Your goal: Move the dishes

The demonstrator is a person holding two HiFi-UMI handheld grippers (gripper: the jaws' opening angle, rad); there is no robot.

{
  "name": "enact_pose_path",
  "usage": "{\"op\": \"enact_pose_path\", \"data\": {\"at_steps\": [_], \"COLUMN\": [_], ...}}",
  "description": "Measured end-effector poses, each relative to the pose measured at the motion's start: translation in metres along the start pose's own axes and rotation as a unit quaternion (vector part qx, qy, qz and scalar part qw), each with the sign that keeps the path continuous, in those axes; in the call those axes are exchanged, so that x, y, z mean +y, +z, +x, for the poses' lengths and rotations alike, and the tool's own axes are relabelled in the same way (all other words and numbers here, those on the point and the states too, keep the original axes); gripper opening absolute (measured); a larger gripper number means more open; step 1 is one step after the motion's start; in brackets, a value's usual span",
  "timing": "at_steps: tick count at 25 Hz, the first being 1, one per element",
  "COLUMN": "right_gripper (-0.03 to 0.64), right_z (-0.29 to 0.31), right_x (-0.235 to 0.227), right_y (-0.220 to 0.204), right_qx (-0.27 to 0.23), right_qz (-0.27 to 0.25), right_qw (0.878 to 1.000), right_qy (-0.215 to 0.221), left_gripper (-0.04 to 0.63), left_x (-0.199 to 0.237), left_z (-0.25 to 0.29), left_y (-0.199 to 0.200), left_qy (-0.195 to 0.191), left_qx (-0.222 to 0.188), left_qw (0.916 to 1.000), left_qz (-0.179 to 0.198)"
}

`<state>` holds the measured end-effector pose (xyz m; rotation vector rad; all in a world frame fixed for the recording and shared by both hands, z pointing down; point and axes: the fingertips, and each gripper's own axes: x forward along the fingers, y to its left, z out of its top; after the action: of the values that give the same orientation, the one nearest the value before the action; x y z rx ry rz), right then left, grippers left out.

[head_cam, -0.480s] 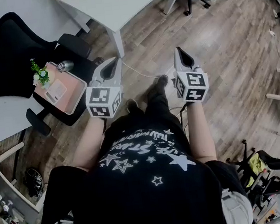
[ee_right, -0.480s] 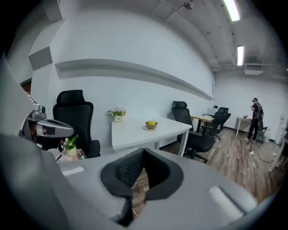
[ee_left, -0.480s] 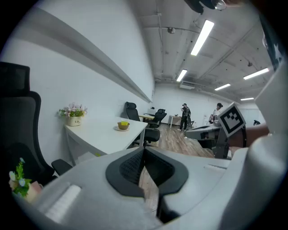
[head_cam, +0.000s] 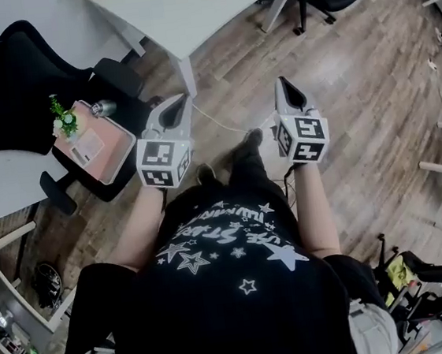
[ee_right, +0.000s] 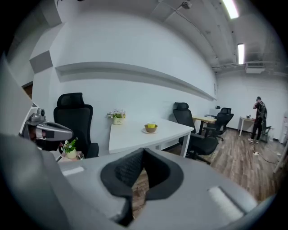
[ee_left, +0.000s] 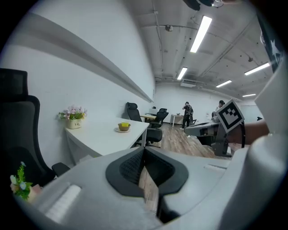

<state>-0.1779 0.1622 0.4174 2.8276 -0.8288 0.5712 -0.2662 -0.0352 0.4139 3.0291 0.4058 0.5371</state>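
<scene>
Dishes: bowl [ee_right: 150, 127] holding something yellow, on plate [ee_right: 150, 131], on white table [head_cam: 186, 13] at top edge of head view. They sit well apart from both grippers, straight ahead and roughly between them. Round, so no long axis to line up.

Left gripper [head_cam: 175, 104] and right gripper [head_cam: 285, 89] are both clenched, tips meeting, nothing in either.

Neither is clearly nearer. Right gripper view has bowl near centre, left gripper view has it left of centre, so right looks better aimed.

Versus half a second ago: grippers hold about the same spot in frame. Bowl has slid slightly further into view at top, probably person closing on table.
</scene>
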Motion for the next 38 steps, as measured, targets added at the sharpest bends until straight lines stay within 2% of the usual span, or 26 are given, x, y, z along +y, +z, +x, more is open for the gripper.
{"op": "enact_pose_path", "data": {"at_steps": [5,10,12,14,15,16,20,23,26,33,38], "right_gripper": [0.003,0.005,0.122,0.155,0.205,0.228,0.311,0.327,0.330,0.330,0.330], "right_z": [0.019,0.059,0.075,0.092,0.100,0.107,0.125,0.136,0.144,0.174,0.208], "right_x": [-0.032,-0.064,-0.079,-0.094,-0.101,-0.109,-0.135,-0.138,-0.143,-0.139,-0.136], "right_y": [0.016,0.027,0.031,0.038,0.040,0.042,0.042,0.040,0.041,0.054,0.070], "right_qx": [-0.012,-0.014,-0.007,-0.005,-0.004,-0.001,0.018,0.028,0.034,0.041,0.042], "right_qz": [0.003,0.023,0.020,0.010,0.005,0.002,-0.007,-0.011,-0.009,-0.028,-0.017], "right_qw": [1.000,0.997,0.995,0.991,0.988,0.986,0.979,0.973,0.970,0.966,0.963], "right_qy": [0.015,0.067,0.101,0.136,0.152,0.165,0.205,0.230,0.242,0.253,0.264], "left_gripper": [0.011,0.011,0.011,0.011,0.011,0.011,0.011,0.011,0.011,0.011,0.011], "left_x": [-0.004,-0.006,-0.010,-0.013,-0.014,-0.015,-0.025,-0.027,-0.029,-0.018,0.005], "left_z": [0.027,0.066,0.086,0.104,0.112,0.120,0.136,0.138,0.144,0.171,0.199], "left_y": [0.019,0.032,0.039,0.047,0.052,0.056,0.070,0.068,0.069,0.078,0.080], "left_qy": [0.025,0.062,0.079,0.100,0.114,0.128,0.173,0.200,0.211,0.210,0.205], "left_qx": [-0.003,-0.002,-0.002,-0.007,-0.010,-0.012,-0.023,-0.017,-0.009,-0.004,-0.004], "left_qw": [0.9997,0.9979,0.9966,0.9946,0.9931,0.9914,0.9839,0.9785,0.9761,0.9765,0.9765], "left_qz": [-0.007,-0.017,-0.025,-0.026,-0.026,-0.027,-0.041,-0.049,-0.052,-0.050,-0.066]}}
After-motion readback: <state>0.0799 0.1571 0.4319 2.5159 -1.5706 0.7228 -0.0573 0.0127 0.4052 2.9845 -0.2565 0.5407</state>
